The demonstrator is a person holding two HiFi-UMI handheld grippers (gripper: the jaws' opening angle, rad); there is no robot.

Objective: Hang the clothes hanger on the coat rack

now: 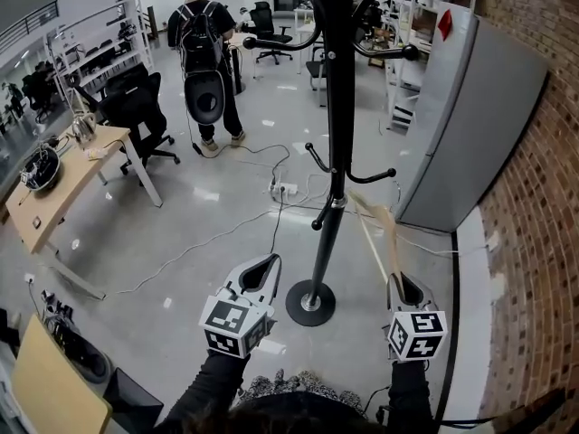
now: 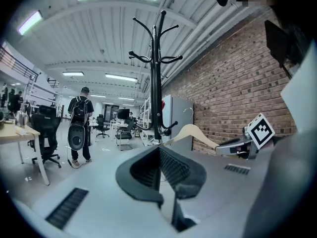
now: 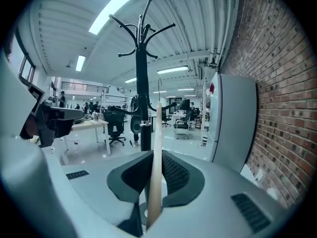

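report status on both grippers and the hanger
Left gripper shut, empty. Right gripper shut on wooden hanger. Hanger close to coat rack, not on a hook yet. Nothing seen between them.

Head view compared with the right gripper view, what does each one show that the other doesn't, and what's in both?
Head view only: the power strip on the floor and the marker cube on the right hand-held gripper. Right gripper view only: the ceiling lights, and the jaws closed on the wooden hanger, seen edge-on. Both: the coat rack, the hanger, the grey cabinet and the brick wall.
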